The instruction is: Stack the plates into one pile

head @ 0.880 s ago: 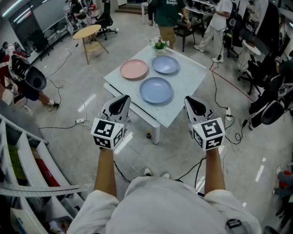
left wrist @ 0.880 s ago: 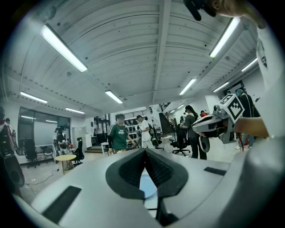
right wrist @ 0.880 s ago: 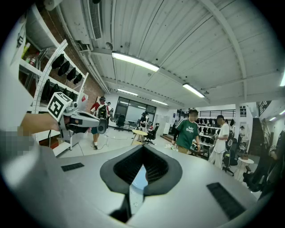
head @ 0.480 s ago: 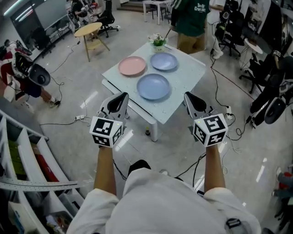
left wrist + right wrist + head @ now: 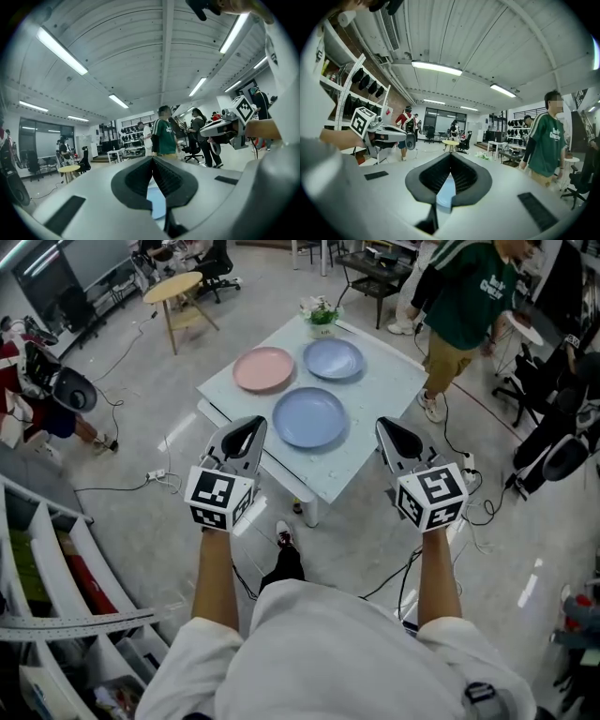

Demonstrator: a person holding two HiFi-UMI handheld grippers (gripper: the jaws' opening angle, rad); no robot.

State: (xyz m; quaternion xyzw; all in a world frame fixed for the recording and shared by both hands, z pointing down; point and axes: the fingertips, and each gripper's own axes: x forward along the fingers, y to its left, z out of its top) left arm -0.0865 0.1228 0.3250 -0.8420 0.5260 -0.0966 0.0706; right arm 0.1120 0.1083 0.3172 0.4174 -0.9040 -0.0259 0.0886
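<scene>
Items, from my left side to my right:

1. Shelving (image 5: 56,559): well out to the left of my left gripper and lower down, by my elbow.
2. Round wooden table (image 5: 173,287): far ahead and left of my left gripper, on the floor.
3. Left gripper (image 5: 253,425): I hold it out level, and its marker cube (image 5: 220,500) faces me. In the left gripper view its jaws are pressed together at the tips (image 5: 153,159), with nothing held.
4. Pink plate (image 5: 263,368): ahead of my left gripper, on the far left part of the white table (image 5: 375,418).
5. Near blue plate (image 5: 310,416): just beyond and between my two grippers, lying flat and apart from the other plates. A slice of it shows under the closed pads in both gripper views.
6. Far blue plate (image 5: 333,359): further ahead, beside the pink plate and to its right. No plate is stacked.
7. Potted plant (image 5: 321,315): at the table's far corner.
8. Right gripper (image 5: 387,427): tipped slightly down, beside the table's near right edge. Its jaws are closed tip to tip (image 5: 450,156) and empty.
9. Person in a green shirt (image 5: 473,306): beyond my right gripper, past the table.
</scene>
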